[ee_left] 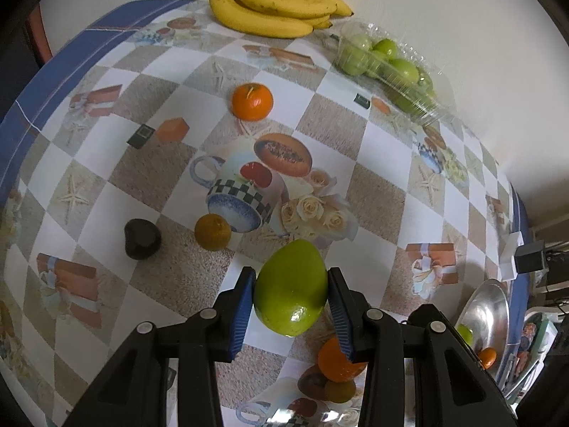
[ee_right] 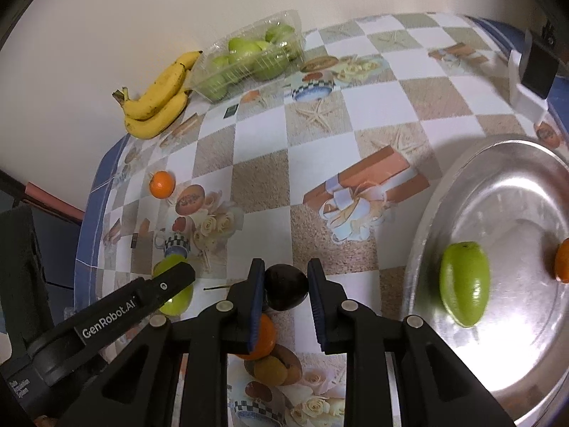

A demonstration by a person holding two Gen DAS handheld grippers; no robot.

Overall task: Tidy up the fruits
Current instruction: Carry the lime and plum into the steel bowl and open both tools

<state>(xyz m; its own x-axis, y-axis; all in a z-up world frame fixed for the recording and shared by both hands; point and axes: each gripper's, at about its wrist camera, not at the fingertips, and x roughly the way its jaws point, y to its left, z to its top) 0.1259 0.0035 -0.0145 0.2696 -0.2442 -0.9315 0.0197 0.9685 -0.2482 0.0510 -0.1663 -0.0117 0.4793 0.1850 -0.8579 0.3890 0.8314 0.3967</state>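
Left gripper (ee_left: 291, 300): lower centre of the left wrist view; its blue pads press both sides of a green fruit (ee_left: 291, 287), which is lifted above the tablecloth (ee_left: 384, 192); in the right wrist view this arm enters from the lower left, with the fruit showing behind its tip (ee_right: 173, 286)
Right gripper (ee_right: 286, 290): lower centre of its own view; a dark avocado (ee_right: 286, 286) sits between the pads, touching the left pad, with a thin gap on the right (whether it is truly clamped I cannot tell)
Orange beneath: a mandarin (ee_right: 265, 336) lies on the cloth just under the right gripper's left finger; also seen at the lower centre of the left view (ee_left: 334, 363)
Metal tray (ee_right: 462, 195): right side of the right wrist view; it holds a second green fruit (ee_right: 464, 283), and an orange (ee_right: 562, 261) cut by the frame edge
Loose fruit, left view: a dark fruit (ee_left: 142, 239) and a brownish round fruit (ee_left: 212, 232) at centre left, near each other but apart; another mandarin (ee_left: 252, 101) above the centre
Far edge by the wall: a bunch of bananas (ee_left: 270, 9) at the top; a clear plastic box of green fruit (ee_left: 391, 67) to the upper right, just beside the bananas
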